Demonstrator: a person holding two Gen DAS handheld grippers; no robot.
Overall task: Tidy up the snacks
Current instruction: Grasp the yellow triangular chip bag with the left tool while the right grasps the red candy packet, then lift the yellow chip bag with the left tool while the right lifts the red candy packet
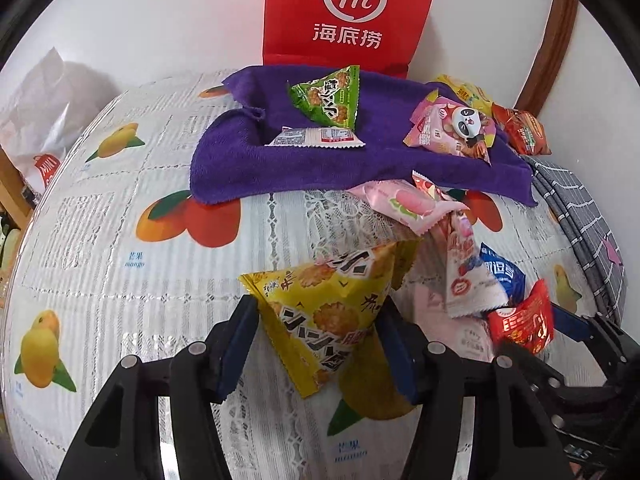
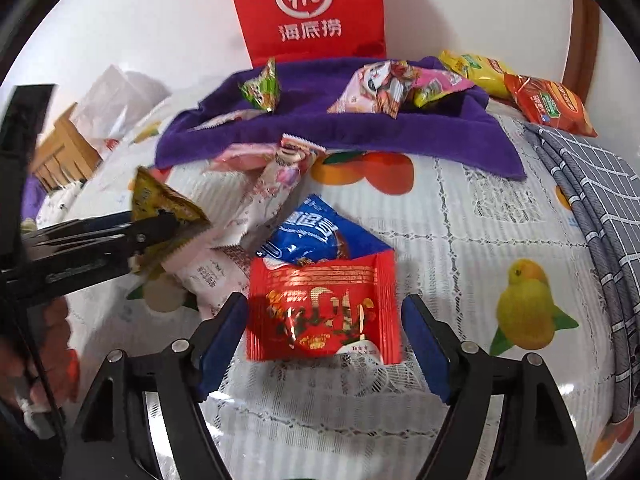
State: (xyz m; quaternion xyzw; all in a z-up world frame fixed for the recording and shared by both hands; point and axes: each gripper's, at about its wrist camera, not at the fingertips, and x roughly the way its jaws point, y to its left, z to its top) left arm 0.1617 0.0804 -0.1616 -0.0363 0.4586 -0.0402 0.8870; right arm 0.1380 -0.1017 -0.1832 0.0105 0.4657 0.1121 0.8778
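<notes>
Left hand-held gripper [image 1: 320, 344] pinching yellow rice-cracker packet [image 1: 320, 308]; right hand-held gripper [image 2: 324, 344] spread around red packet [image 2: 320, 312]; red "Hi" bag [image 1: 352, 12] behind.

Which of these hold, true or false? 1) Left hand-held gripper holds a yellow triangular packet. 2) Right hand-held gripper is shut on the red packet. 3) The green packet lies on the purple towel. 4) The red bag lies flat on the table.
1) True: the left hand-held gripper grips the yellow triangular packet.
2) False: the right hand-held gripper is open, pads clear of the red packet.
3) True: the green packet lies on the purple towel.
4) False: the red bag stands upright behind the towel.
</notes>
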